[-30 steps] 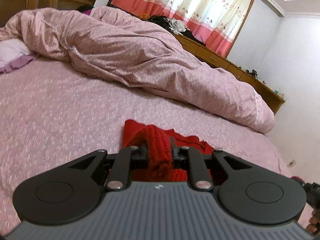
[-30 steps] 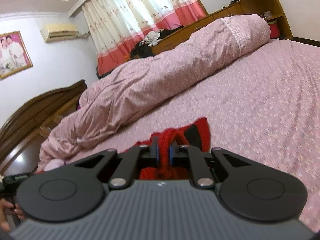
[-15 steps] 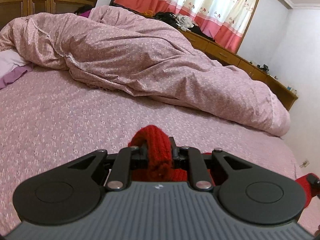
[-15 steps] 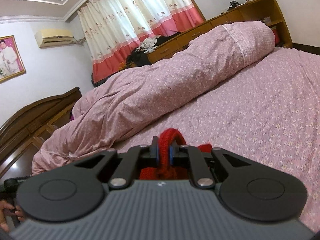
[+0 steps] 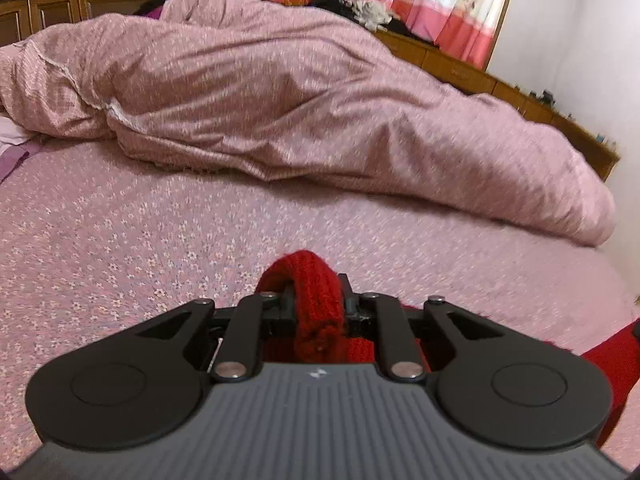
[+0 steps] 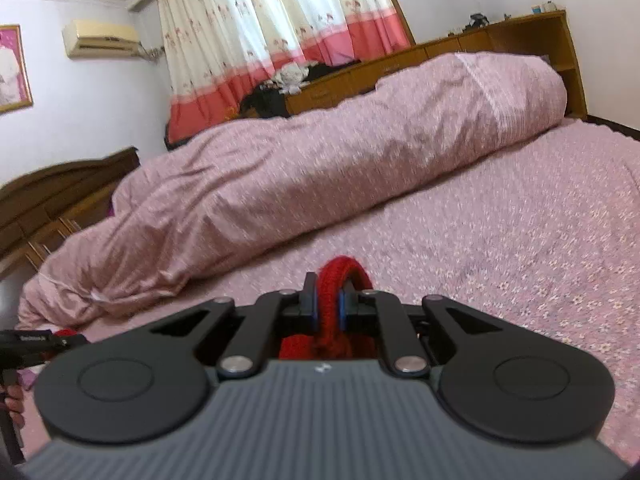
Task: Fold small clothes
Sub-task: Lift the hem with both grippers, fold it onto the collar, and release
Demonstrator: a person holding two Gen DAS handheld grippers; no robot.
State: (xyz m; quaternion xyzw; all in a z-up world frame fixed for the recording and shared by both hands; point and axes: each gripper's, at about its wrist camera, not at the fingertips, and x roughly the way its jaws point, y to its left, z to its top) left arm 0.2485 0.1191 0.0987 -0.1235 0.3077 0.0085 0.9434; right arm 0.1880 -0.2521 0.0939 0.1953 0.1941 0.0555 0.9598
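Observation:
A red knitted garment [image 5: 316,292] is pinched in my left gripper [image 5: 318,300], which is shut on a bunched fold of it. More of the red knit hangs at the right edge of the left wrist view [image 5: 612,356]. My right gripper [image 6: 329,300] is shut on another fold of the same red garment [image 6: 340,276], between its blue pads. Both grippers hold the garment lifted above the pink flowered bedsheet [image 5: 120,248]. Most of the garment is hidden under the gripper bodies.
A rumpled pink duvet [image 5: 300,100] lies across the far side of the bed [image 6: 320,168]. Wooden cabinets [image 5: 460,64] and curtains [image 6: 272,28] stand behind it. The other hand-held gripper shows at the left edge of the right wrist view [image 6: 28,344].
Both grippers have lifted the red garment off the sheet and moved forward over the bed; less of the red knit lies on the sheet ahead of the fingers than before.

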